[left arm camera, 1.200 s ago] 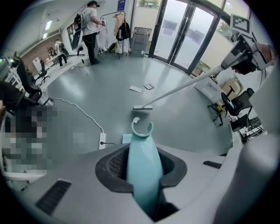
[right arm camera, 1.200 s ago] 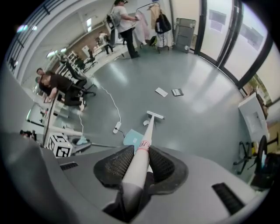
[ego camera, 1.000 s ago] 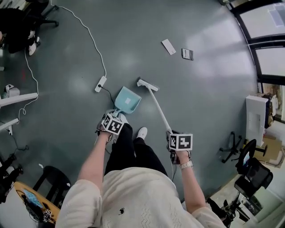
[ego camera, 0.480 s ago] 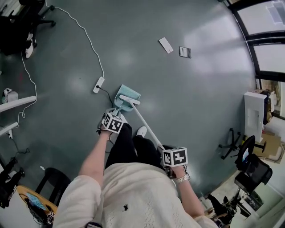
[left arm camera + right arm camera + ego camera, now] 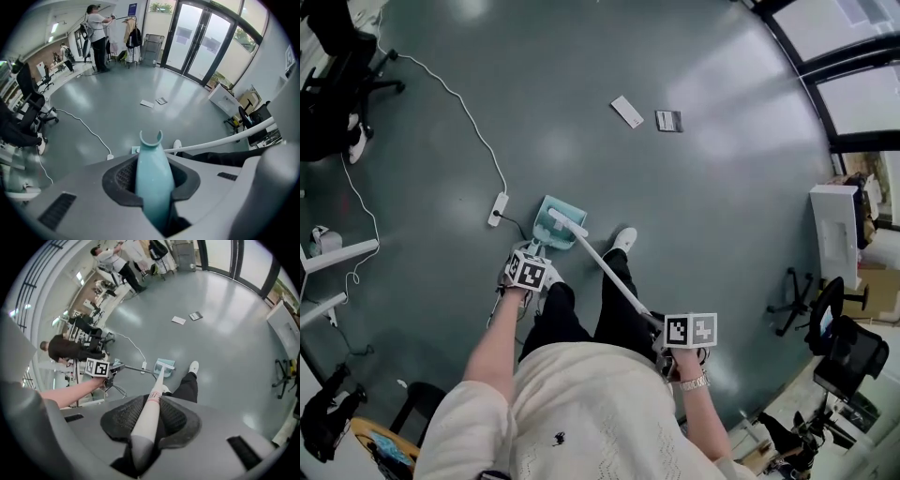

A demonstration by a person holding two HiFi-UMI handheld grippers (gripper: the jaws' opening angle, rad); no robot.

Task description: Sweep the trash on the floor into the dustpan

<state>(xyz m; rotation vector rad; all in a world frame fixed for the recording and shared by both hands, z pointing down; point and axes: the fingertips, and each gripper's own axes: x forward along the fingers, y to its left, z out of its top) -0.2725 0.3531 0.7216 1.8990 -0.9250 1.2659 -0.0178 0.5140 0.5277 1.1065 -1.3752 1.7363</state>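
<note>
Head view, read with both gripper views. My left gripper (image 5: 152,187) has its jaws closed around the pale blue handle of the dustpan (image 5: 555,204), whose pan sits on the floor just ahead of those jaws. My right gripper (image 5: 146,430) is clamped on the white broom handle (image 5: 151,411). The shaft runs forward and leftward from those jaws to the broom head (image 5: 567,223), which lies across the pan.

The trash is elsewhere. A white paper slip (image 5: 627,111) and a dark square packet (image 5: 668,120) lie side by side on the floor, well ahead of both pairs of jaws and well apart from the pan. I cannot tell whether anything is already in the pan. A power strip (image 5: 498,208) lies just left of the pan, and a white shoe (image 5: 624,240) stands to its right.

I judge that the sweep of these two pieces has not yet begun. To do it well, I would carry pan and broom forward together and set the pan's lip flat on the floor just short of the pieces. I would then place the bristles on their far side and draw toward the left jaws in short, low strokes. Flat paper tends to slip under a raised lip, so the left jaws should press the handle down. Both tools should pass clear of the power strip.
</note>
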